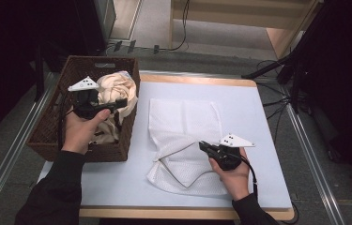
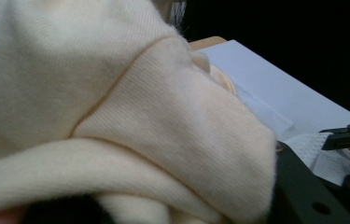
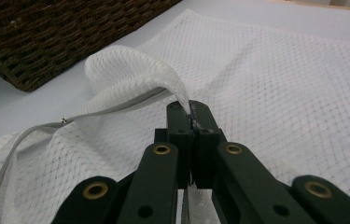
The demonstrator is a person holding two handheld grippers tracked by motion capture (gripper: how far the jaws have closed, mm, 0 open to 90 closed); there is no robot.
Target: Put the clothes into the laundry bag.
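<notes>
The left gripper (image 1: 117, 104) is clamped on a bunched cream garment (image 1: 117, 89) above the woven basket (image 1: 56, 136) at the table's left — in the left gripper view the cloth (image 2: 116, 116) drapes over the jaws. The right gripper (image 3: 192, 122) has its jaws pressed together on the zippered edge of the white mesh laundry bag (image 3: 280, 79), pinched at the tips, the bag lying flat on the pale blue table mat (image 1: 258, 108) just beside the basket.
</notes>
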